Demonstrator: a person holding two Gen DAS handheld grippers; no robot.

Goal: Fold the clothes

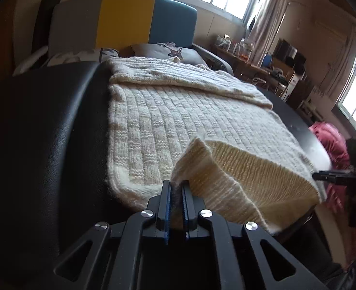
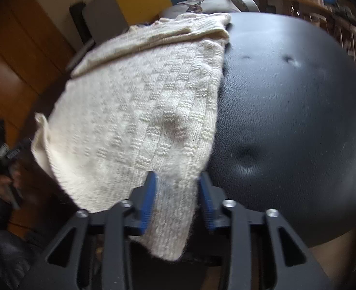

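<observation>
Left gripper (image 1: pixel 175 188) clenched on a lifted corner of the cream knit sweater (image 1: pixel 178 120), fabric pinched between the blue pads, hem raised into a ridge just ahead. Right gripper (image 2: pixel 178 181) spread apart, blue fingers (image 2: pixel 147 200) straddling the hanging lower edge of the same sweater, not pinching. Beyond both tongs, sweater spread flat across a black padded surface (image 2: pixel 286 96), far end folded over on itself. Farther still, a headboard (image 1: pixel 127 21) in grey, yellow and blue panels. Off right of the left tongs, a pink garment (image 1: pixel 332 145).
</observation>
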